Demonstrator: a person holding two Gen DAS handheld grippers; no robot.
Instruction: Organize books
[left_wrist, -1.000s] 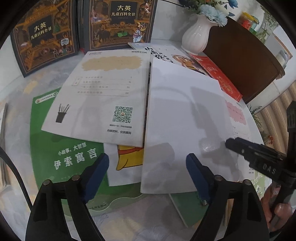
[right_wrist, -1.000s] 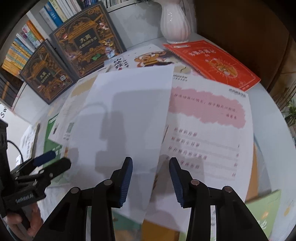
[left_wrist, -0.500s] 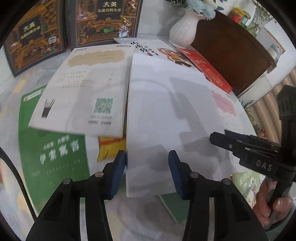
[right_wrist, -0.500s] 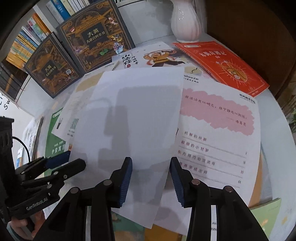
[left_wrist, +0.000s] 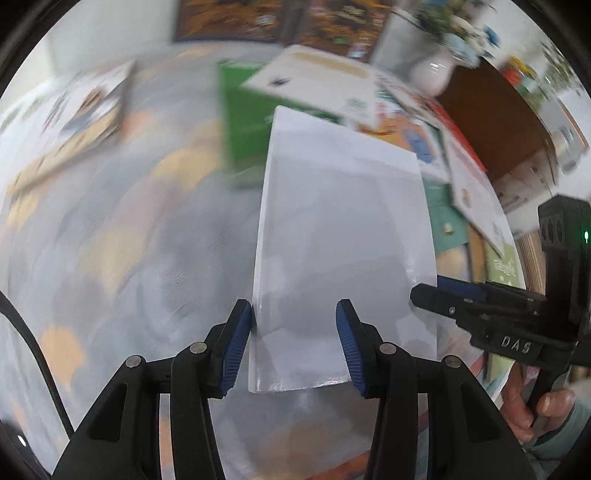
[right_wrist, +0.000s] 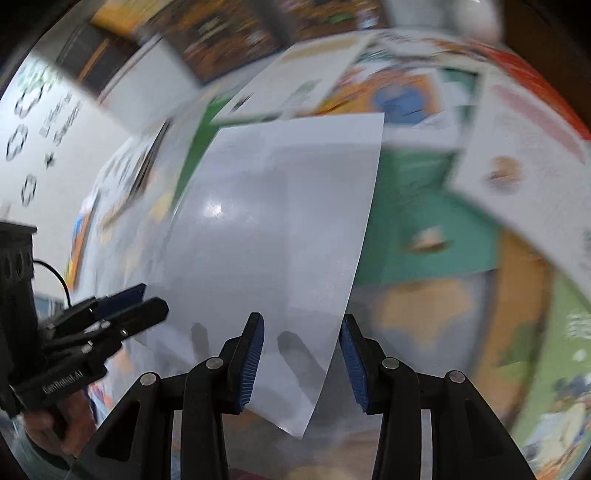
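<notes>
**So, both grippers on one white book**

Biggest thing first: the marble-look tabletop (left_wrist: 122, 258) is a smear of grey and tan, with a pile of books spread across its far side. I can pick out a green book (left_wrist: 236, 122), a teal one (right_wrist: 424, 206) and a white sheet with pink print (right_wrist: 524, 147), all too blurry to read. A white vase (left_wrist: 430, 72) stands at the back next to a dark wooden cabinet (left_wrist: 491, 122).

The white book (left_wrist: 343, 240) is the only sharp thing, blank cover up, lying lengthwise away from the cameras over the bare tabletop, near the pile.

The left gripper (left_wrist: 293, 347) has its blue pads partly spread at the book's near left corner; the left pad touches the spine edge, the right pad sits over the cover. Real pinch or not, I can't tell.

The right gripper (right_wrist: 301, 360) is partly spread too, straddling the book's right edge at the near corner, same doubt.

A hand (left_wrist: 535, 410) holds the right gripper's handle.
</notes>
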